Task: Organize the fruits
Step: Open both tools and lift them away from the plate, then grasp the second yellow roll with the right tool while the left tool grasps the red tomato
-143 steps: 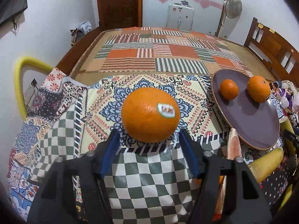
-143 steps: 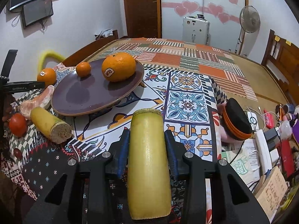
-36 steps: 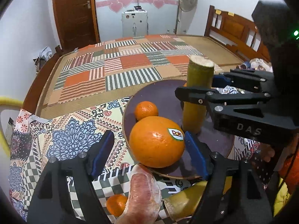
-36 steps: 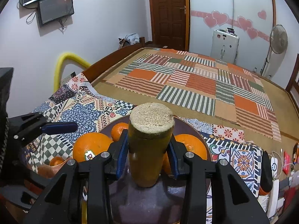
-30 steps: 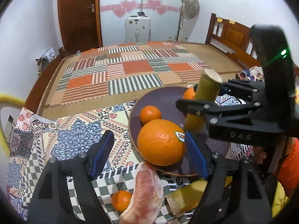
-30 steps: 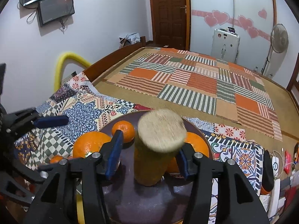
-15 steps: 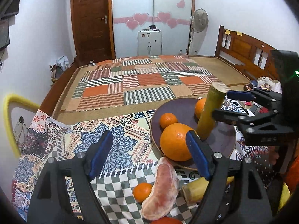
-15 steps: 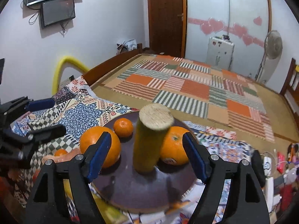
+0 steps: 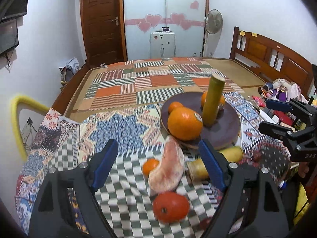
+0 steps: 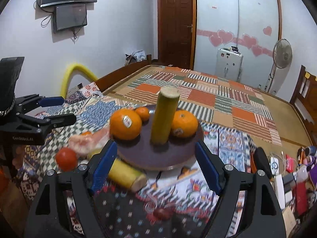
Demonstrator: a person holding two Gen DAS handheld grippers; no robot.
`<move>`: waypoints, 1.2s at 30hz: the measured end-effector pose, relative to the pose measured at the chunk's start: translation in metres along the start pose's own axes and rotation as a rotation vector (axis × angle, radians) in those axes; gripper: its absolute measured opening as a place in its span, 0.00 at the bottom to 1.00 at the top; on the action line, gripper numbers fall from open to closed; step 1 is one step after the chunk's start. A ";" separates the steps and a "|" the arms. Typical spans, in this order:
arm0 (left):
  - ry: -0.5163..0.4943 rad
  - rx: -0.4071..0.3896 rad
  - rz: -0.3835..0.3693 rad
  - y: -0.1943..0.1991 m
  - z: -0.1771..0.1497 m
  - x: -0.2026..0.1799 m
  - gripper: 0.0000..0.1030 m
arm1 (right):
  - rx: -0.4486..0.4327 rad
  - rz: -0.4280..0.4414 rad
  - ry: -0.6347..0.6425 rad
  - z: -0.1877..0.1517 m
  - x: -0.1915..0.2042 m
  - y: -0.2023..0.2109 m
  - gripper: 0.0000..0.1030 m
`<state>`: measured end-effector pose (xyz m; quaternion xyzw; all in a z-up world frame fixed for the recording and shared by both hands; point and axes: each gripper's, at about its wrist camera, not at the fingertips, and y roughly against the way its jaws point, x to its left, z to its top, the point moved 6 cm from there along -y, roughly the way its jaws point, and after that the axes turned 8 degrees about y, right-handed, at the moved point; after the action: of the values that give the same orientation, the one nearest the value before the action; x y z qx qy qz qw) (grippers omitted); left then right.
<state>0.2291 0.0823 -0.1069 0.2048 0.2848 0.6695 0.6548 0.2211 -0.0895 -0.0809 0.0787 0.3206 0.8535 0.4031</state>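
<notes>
A dark purple plate [image 9: 223,132] [image 10: 174,156] holds a big orange with a sticker [image 9: 185,123] [image 10: 125,124], a small orange [image 9: 175,106] [image 10: 143,113], a second big orange [image 10: 184,124] and a yellow-green cane piece standing upright [image 9: 213,99] [image 10: 164,115]. In front of the plate lie a pink pomelo segment [image 9: 168,168] [image 10: 87,140], a small orange [image 9: 150,165], a red tomato [image 9: 171,206] [image 10: 66,158] and a second cane piece [image 9: 216,161] [image 10: 126,175]. My left gripper [image 9: 158,164] and right gripper [image 10: 154,166] are open and empty, back from the plate.
The fruit lies on a patterned patchwork cloth [image 9: 111,127] at the foot of a bed with a striped mat [image 9: 150,83]. Clutter of bottles and boxes [image 10: 287,170] sits at the right. A yellow padded rail [image 9: 17,119] stands at the left.
Both grippers have let go, of the stickered orange and the cane piece, and have drawn back and up from the plate. More of the fruit in front of the plate shows now.
</notes>
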 end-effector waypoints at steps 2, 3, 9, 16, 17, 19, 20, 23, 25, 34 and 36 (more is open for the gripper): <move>0.002 0.010 0.003 0.003 -0.010 0.000 0.82 | 0.008 0.005 -0.007 -0.010 0.004 0.001 0.76; 0.003 0.016 0.004 0.004 -0.015 0.000 0.82 | 0.013 0.006 -0.007 -0.014 0.004 0.002 0.76; 0.021 0.074 0.007 0.001 -0.052 0.002 0.82 | 0.047 0.014 -0.017 -0.040 0.011 0.003 0.76; 0.018 0.103 0.022 -0.007 -0.079 0.004 0.82 | 0.076 0.018 -0.019 -0.061 0.016 -0.001 0.76; 0.017 0.102 0.027 -0.009 -0.081 0.004 0.82 | 0.078 0.022 -0.018 -0.063 0.018 -0.003 0.76; 0.020 0.103 0.032 -0.011 -0.084 0.005 0.82 | 0.080 0.029 -0.016 -0.064 0.019 -0.006 0.76; 0.023 0.105 0.028 -0.012 -0.085 0.006 0.80 | 0.081 0.032 -0.015 -0.064 0.019 -0.007 0.76; 0.029 0.115 0.020 -0.016 -0.087 0.006 0.70 | 0.082 0.041 -0.023 -0.063 0.019 -0.012 0.76; 0.033 0.116 0.004 -0.016 -0.087 0.005 0.66 | 0.084 0.049 -0.026 -0.062 0.020 -0.016 0.76; 0.034 0.119 -0.056 -0.016 -0.090 -0.001 0.48 | 0.083 0.084 -0.012 -0.046 0.029 -0.037 0.76; 0.034 0.118 -0.057 -0.014 -0.090 -0.001 0.47 | 0.092 0.096 -0.009 -0.042 0.030 -0.044 0.76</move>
<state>0.1816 0.0710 -0.1842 0.2235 0.3406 0.6361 0.6552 0.2124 -0.0670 -0.1442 0.1163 0.3533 0.8559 0.3594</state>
